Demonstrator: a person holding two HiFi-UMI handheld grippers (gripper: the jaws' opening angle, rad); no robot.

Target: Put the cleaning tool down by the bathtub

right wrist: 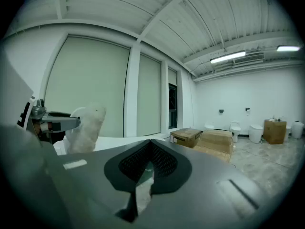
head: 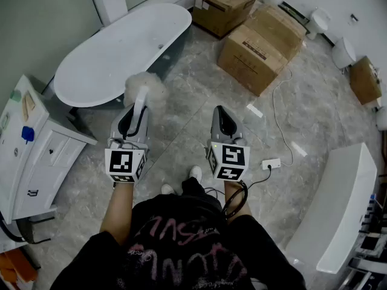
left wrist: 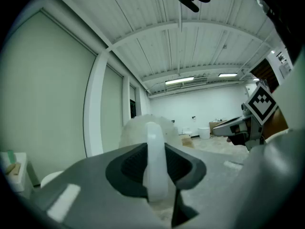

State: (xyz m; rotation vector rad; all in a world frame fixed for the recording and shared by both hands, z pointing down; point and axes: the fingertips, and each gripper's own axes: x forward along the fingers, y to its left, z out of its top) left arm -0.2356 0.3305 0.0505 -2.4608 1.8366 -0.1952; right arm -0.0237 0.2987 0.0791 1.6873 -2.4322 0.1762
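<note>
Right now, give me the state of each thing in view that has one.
left gripper: shut on the duster, gripping its white handle.
duster: held off the floor, not yet put down.
right gripper: shut, empty.
bathtub: upright, empty.
cardboard boxes: closed.
cabinet drawers: shut.

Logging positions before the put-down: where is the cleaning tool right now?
Head view, left of centre: the cleaning tool is clamped in the left claw, its fluffy head close to the near end of the bathtub.
</note>
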